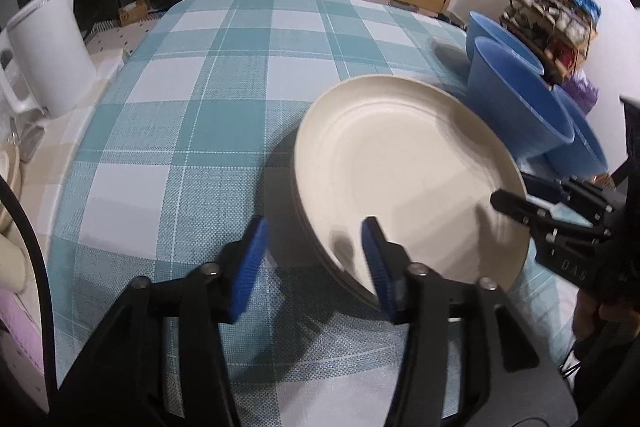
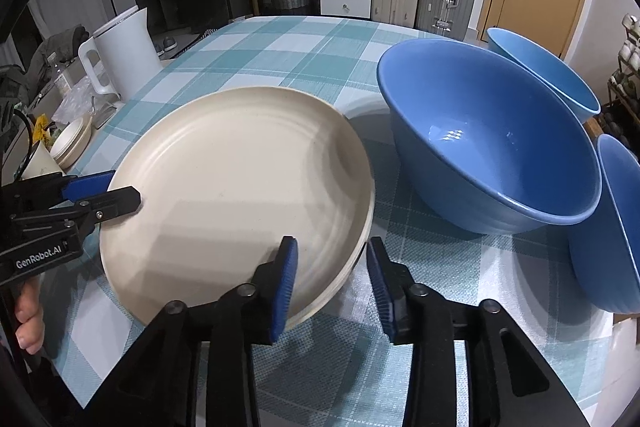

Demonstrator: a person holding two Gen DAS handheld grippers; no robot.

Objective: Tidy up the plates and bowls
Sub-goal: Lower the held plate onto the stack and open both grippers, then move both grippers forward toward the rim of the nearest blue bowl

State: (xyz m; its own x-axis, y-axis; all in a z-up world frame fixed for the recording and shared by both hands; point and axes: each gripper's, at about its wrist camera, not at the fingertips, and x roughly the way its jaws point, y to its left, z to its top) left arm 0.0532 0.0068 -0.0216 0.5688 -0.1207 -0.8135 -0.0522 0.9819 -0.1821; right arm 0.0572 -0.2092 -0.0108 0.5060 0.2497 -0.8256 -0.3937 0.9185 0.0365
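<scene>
I have both tongs, left gripper (image 1: 316, 259) and right gripper (image 2: 332, 283), part open astride the plate stack (image 2: 240, 187) rim, gripping nothing; next: blue bowls (image 2: 488, 147), frame right

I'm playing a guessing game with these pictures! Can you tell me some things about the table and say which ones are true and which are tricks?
1. The cream plates sit in a stack on the checked tablecloth. True.
2. The bowls are red. False: the three bowls are blue.
3. The bowls are stacked inside each other. False: they stand side by side.
4. The right gripper has its fingers apart at the plate's rim, not squeezing it. True.
5. The left gripper is lifting a bowl. False: it is open at the plates' edge, holding nothing.
6. A white kettle stands at the far left of the table. True.
</scene>
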